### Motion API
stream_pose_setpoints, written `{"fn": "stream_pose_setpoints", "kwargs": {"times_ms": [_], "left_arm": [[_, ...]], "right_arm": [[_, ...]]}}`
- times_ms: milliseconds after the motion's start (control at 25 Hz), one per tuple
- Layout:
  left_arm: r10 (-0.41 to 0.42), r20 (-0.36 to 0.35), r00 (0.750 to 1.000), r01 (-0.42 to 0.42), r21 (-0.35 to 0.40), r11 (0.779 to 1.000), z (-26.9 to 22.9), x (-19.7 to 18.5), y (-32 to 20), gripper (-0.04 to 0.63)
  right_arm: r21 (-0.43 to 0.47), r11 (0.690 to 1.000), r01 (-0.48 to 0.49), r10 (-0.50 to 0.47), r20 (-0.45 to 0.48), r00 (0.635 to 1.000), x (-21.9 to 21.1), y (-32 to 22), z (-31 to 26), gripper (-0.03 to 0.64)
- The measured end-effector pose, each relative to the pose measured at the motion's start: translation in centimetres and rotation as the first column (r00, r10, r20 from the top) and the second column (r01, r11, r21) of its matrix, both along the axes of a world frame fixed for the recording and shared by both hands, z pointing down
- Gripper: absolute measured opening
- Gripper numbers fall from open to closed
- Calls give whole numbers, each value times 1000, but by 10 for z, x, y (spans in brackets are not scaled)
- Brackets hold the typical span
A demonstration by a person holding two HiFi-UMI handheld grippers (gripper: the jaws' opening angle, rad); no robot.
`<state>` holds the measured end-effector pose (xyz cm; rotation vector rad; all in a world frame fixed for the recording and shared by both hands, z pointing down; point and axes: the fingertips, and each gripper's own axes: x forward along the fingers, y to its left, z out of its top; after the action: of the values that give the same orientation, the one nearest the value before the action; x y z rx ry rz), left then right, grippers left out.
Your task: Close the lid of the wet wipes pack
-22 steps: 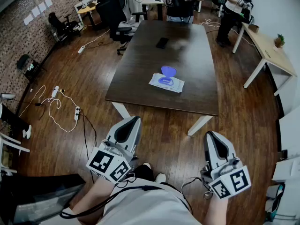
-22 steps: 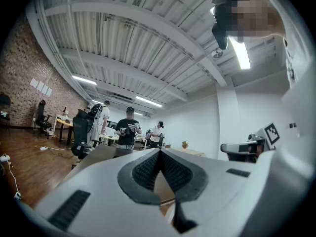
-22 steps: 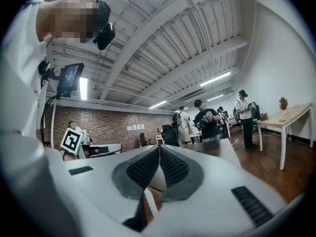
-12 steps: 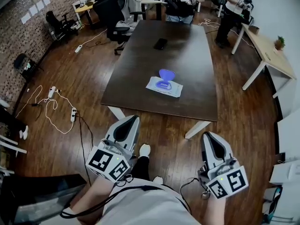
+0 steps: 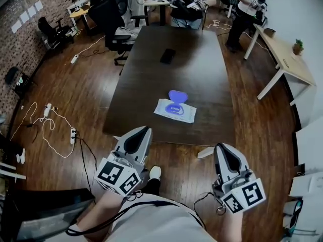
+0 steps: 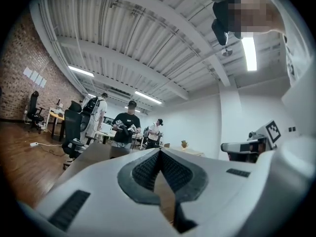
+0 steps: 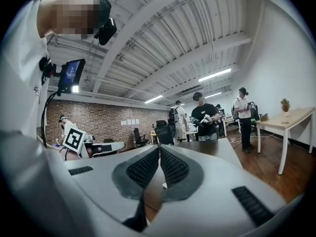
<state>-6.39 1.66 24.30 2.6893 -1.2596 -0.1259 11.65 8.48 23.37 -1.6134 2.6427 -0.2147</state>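
Note:
The wet wipes pack (image 5: pixel 175 110) lies flat on the dark wooden table (image 5: pixel 202 74), near its front edge. Its round blue lid (image 5: pixel 177 96) stands flipped open on the far side. My left gripper (image 5: pixel 143 130) is held low in front of the table, short of its edge, jaws shut with nothing between them. My right gripper (image 5: pixel 220 147) hangs level on the right, also shut and empty. In the left gripper view the left gripper (image 6: pixel 159 152) points across the table top; the right gripper (image 7: pixel 159 149) does the same in its own view. Neither gripper view shows the pack clearly.
A flat black object (image 5: pixel 167 55) lies farther back on the table. Office chairs (image 5: pixel 113 21) stand at the left far corner, people (image 5: pixel 186 4) at the far end. A light desk (image 5: pixel 285 59) is to the right. Cables and power strips (image 5: pixel 50 115) lie on the floor at left.
The table and the pack have come nearer and slid lower in the head view. Both grippers keep the same pose and stay shut.

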Motion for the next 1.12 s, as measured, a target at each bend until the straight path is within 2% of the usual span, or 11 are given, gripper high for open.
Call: {"fn": "stream_pose_setpoints", "kwargs": {"times_ms": [320, 720, 960, 1120], "left_arm": [[88, -1, 996, -88, -11, 996, -2, -5, -92, -2], [205, -9, 979, -205, -36, 978, 16, 9, -186, -2], [221, -27, 975, -222, -81, 972, 35, 24, -214, -2], [205, -4, 979, -204, -127, 971, 60, 38, -230, -2]], "right_arm": [[-23, 998, -56, 56, 14, 998, -14, -88, -3, 14], [-44, 993, -105, 106, 7, 994, -24, -179, 6, 14], [-63, 995, -80, 81, 12, 997, -21, -218, 24, 14], [-79, 997, -26, 27, 19, 999, -13, -247, 47, 14]]}}
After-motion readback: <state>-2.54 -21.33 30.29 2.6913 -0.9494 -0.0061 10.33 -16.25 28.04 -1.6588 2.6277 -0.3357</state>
